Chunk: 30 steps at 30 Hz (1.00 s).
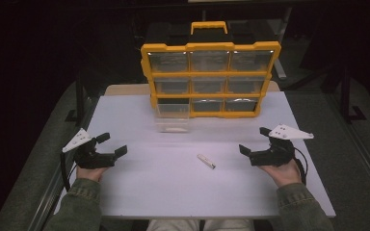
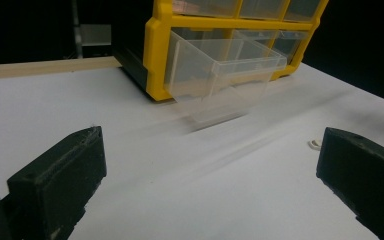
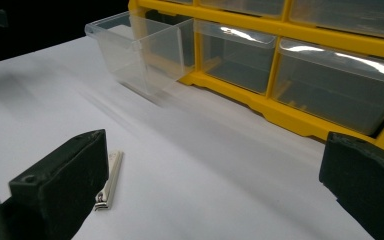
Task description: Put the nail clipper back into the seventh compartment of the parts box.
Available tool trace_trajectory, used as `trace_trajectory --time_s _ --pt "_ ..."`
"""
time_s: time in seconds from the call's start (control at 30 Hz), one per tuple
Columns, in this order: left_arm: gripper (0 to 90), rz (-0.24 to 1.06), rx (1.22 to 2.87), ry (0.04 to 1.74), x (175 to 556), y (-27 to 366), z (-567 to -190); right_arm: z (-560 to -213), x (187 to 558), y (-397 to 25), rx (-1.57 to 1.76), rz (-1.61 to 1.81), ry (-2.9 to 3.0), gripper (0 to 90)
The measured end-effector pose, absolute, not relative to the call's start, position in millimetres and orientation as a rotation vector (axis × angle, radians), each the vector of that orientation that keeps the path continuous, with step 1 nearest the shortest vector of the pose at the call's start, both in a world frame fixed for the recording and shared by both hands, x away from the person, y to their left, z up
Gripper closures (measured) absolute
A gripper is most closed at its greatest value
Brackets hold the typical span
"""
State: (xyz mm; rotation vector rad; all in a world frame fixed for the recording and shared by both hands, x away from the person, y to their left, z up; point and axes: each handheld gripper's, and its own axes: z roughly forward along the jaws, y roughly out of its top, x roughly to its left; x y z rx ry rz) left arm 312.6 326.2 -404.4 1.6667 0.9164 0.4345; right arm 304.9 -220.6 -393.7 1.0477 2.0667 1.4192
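Two handheld grippers, jaws spread, nothing held.
Left gripper and right gripper flanking a small nail clipper on white table; bottom-left clear drawer of yellow organizer pulled open, seemingly empty. Apparently just beginning: clipper ungrasped, not stowed.
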Motion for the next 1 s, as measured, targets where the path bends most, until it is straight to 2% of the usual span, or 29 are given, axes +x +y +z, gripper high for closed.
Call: trace_trajectory --time_s 1.0 --pt "0.0 0.437 1.666 0.916 312.3 325.2 -405.3 -381.1 320.0 -190.1 0.978 1.39 2.224 0.0"
